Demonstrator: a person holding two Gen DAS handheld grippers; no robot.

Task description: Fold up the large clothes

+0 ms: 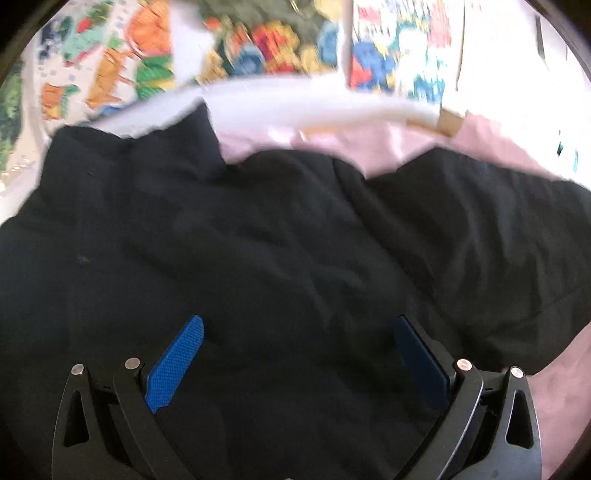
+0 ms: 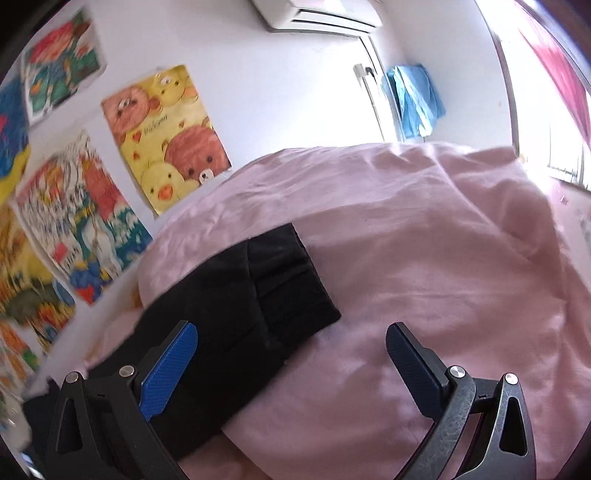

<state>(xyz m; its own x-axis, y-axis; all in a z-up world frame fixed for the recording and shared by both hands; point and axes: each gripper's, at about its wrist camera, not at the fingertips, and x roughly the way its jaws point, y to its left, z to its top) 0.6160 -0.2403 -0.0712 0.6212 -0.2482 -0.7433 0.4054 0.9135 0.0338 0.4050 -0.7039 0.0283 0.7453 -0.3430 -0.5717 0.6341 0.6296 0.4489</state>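
A large black garment (image 1: 258, 236) lies spread and wrinkled over a pink bedsheet (image 1: 325, 144), filling most of the left wrist view. My left gripper (image 1: 297, 325) hovers over its near part, open, blue pads wide apart with nothing between them. In the right wrist view a black sleeve with a ribbed cuff (image 2: 291, 280) stretches across the pink bedsheet (image 2: 443, 258). My right gripper (image 2: 291, 332) is open just short of the cuff; its left finger is over the sleeve, its right finger over bare sheet.
Colourful posters (image 2: 162, 136) cover the white wall beside the bed. A white bed rail (image 1: 295, 99) runs behind the garment. An air conditioner (image 2: 317, 14) hangs high on the wall, a blue cloth (image 2: 413, 99) by a bright window (image 2: 554, 110).
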